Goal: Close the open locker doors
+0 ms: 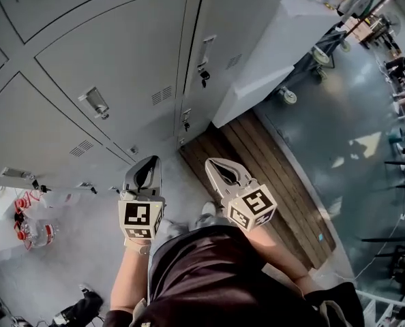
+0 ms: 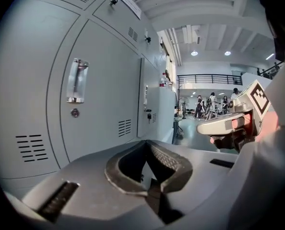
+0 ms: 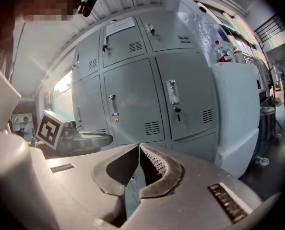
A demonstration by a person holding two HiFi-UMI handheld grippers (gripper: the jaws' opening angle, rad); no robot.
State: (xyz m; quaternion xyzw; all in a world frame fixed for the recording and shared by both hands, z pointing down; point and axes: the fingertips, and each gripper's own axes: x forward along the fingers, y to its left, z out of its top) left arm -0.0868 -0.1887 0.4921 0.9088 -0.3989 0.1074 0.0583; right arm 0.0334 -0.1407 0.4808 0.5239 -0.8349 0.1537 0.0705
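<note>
Facing the grey steel locker doors point(image 1: 114, 67) at 11 o'clock, all apparently shut, left tool point(image 1: 150, 163) and right tool point(image 1: 215, 165) sit fully closed, empty, held clear: judged no door left to push.

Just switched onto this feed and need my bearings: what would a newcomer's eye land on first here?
The bank of grey lockers fills the upper left of the head view, every visible door looking shut, with a key hanging from one lock. Before it, low in the middle, the left gripper and right gripper sit side by side, both shut and empty. A wooden platform lies on the floor to the right.
</note>
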